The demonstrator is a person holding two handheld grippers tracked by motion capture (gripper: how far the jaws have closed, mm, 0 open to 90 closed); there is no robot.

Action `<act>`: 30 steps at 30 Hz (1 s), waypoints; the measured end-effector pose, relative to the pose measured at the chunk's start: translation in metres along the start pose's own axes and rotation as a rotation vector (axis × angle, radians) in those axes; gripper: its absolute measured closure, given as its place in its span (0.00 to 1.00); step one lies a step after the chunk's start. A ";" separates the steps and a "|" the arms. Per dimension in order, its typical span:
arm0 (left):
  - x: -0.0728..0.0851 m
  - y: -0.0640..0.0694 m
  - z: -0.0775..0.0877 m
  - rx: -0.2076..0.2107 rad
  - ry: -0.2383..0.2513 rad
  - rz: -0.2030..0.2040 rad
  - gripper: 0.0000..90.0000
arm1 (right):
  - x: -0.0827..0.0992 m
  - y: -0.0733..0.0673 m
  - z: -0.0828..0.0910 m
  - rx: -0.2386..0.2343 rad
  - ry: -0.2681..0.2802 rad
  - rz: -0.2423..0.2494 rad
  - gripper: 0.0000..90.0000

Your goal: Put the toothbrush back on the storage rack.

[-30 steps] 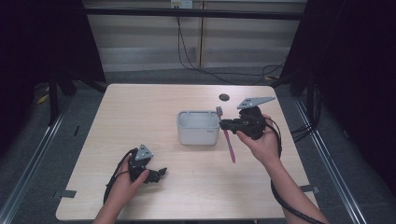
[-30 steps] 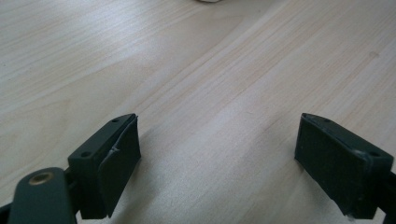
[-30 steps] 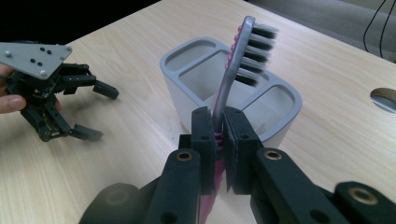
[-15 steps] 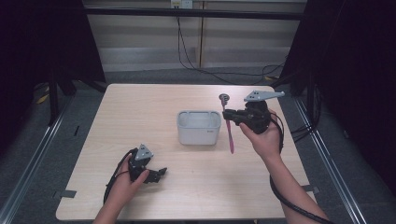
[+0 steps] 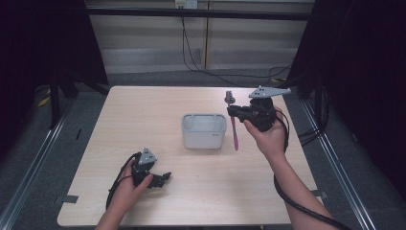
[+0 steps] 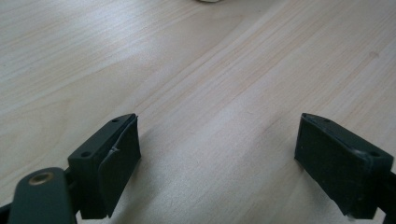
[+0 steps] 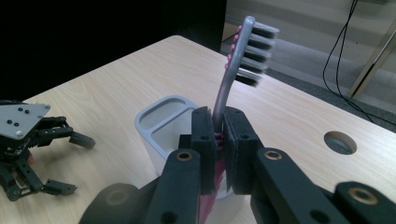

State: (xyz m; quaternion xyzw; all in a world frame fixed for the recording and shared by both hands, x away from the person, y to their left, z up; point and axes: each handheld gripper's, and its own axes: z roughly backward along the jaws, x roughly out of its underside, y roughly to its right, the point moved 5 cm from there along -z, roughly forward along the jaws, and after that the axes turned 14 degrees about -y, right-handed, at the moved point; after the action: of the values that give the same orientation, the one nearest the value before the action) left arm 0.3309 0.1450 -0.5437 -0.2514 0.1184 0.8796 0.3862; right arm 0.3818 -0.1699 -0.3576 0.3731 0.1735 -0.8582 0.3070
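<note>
I have the pale wooden tabletop (image 5: 191, 124) in front of me, and near its middle stands the grey holder (image 5: 203, 130), a small box with two open compartments on top, as the right gripper view shows. My right hand-held gripper (image 5: 232, 111) hangs in the air just to the right of that holder, its jaws clamped tight on the neck of a toothbrush (image 5: 233, 125); the bristled head (image 7: 254, 51) stands up above the jaws while the pink handle hangs down below them, clear of the tabletop and beside the holder's right wall. My left hand-held gripper (image 5: 165, 178) rests low near the front left, well apart from everything, with its jaws spread wide and nothing but bare wood between them. I judge this as the carry step: the brush is lifted and upright but not yet over an opening. The next move, as I read it, calls for shifting the right hand left until the handle tip sits above one compartment, then lowering it straight so the tip clears the rim, and letting go only once the handle is well inside. A tilted entry could knock the light holder over.
</note>
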 end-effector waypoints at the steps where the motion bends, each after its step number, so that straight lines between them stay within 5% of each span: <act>1: 0.000 0.000 0.000 0.000 0.000 0.000 0.15 | -0.003 0.000 0.000 0.001 0.009 0.001 0.93; 30: 0.000 0.000 0.000 0.000 -0.001 0.000 0.15 | -0.028 0.008 0.000 0.041 0.053 -0.022 0.93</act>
State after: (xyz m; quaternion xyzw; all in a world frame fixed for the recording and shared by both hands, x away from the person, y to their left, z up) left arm 0.3308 0.1450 -0.5437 -0.2511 0.1183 0.8797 0.3861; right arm 0.4015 -0.1649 -0.3374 0.3999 0.1681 -0.8548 0.2850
